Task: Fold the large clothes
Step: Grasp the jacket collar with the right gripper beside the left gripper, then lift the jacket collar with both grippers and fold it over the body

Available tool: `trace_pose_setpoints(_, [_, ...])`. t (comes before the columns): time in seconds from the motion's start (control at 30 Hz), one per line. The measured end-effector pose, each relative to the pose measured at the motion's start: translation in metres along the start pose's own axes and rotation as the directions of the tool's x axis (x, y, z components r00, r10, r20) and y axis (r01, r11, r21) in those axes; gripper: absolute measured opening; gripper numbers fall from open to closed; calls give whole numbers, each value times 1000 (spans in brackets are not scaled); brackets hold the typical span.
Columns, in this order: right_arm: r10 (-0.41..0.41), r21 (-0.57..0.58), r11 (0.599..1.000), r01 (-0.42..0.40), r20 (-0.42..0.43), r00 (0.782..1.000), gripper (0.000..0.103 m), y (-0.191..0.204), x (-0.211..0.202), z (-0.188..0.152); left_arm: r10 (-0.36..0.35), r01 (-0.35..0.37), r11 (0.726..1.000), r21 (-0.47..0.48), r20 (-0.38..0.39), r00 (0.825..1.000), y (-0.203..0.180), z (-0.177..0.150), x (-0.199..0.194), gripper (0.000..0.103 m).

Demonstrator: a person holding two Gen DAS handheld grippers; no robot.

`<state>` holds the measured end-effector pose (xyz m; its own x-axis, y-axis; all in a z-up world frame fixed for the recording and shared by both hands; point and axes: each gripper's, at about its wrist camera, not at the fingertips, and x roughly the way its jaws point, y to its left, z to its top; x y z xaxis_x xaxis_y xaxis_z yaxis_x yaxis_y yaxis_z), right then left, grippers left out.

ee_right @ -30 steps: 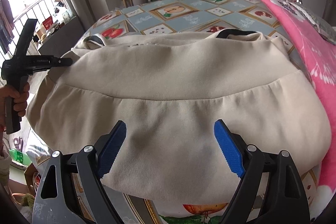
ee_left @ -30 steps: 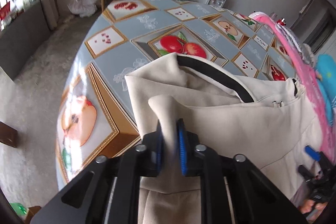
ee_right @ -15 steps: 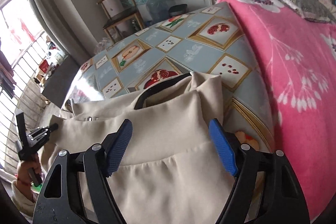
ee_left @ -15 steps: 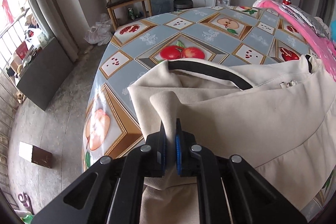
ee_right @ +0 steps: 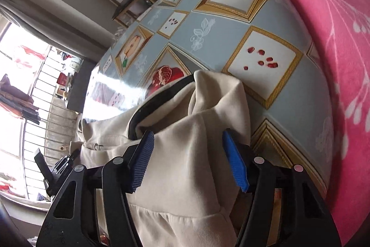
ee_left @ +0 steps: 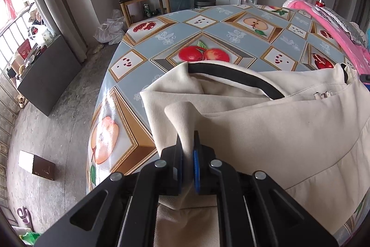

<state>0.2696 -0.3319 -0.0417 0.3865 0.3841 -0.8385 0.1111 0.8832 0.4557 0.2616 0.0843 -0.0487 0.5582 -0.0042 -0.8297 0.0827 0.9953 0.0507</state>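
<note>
With the left tongs (ee_left: pixel 187 154) clamped on 1 corner of the cream garment (ee_left: pixel 266 131) spread over the fruit-print desk (ee_left: pixel 219 38), the right tongs (ee_right: pixel 188 154) are closing around the opposite corner, apparently readying both for a lift-and-fold.

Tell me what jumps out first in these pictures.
A cream garment with black trim sprawls across the fruit-patterned tablecloth. The left gripper pinches a fold at its near corner, and the right gripper is closing around the other corner, beside a bright pink blanket.
</note>
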Motion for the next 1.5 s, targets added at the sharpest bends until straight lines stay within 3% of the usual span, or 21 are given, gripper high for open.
trace_pose_setpoints(0.17, [-35, -91, 995, 29, -67, 997, 59, 15, 1, -10, 6, -6, 1000, 5, 0, 1000, -1, -1, 0, 7])
trace_pose_setpoints(0.3, [-61, -84, 995, 56, -60, 996, 59, 18, 10, -2, 9, -9, 1000, 1, -2, 1000, -1, -1, 1, 7])
trace_pose_setpoints(0.43, [-111, -105, 989, 105, -57, 992, 50, 25, 16, 1, 14, -14, 1000, -4, -4, 1000, -1, 0, 1, 7])
trace_pose_setpoints(0.67, [-250, -253, 938, 236, -23, 968, 34, 51, 7, -16, 20, -20, 1000, 1, -4, 1000, -1, 0, 1, 7])
trace_pose_setpoints(0.97, [-336, -272, 907, 322, -7, 942, 32, 52, 17, -16, 22, -22, 1000, 3, -4, 1000, -2, 0, 2, 7])
trace_pose_setpoints(1.37, [-479, -364, 795, 485, 114, 871, 9, 82, 19, -27, 29, -29, 1000, 11, -2, 1000, -3, 0, 1, 7])
trace_pose_setpoints(1.5, [-506, -386, 756, 528, 167, 846, 7, 91, 15, -33, 29, -29, 1000, 10, -2, 1000, -3, 0, 1, 7])
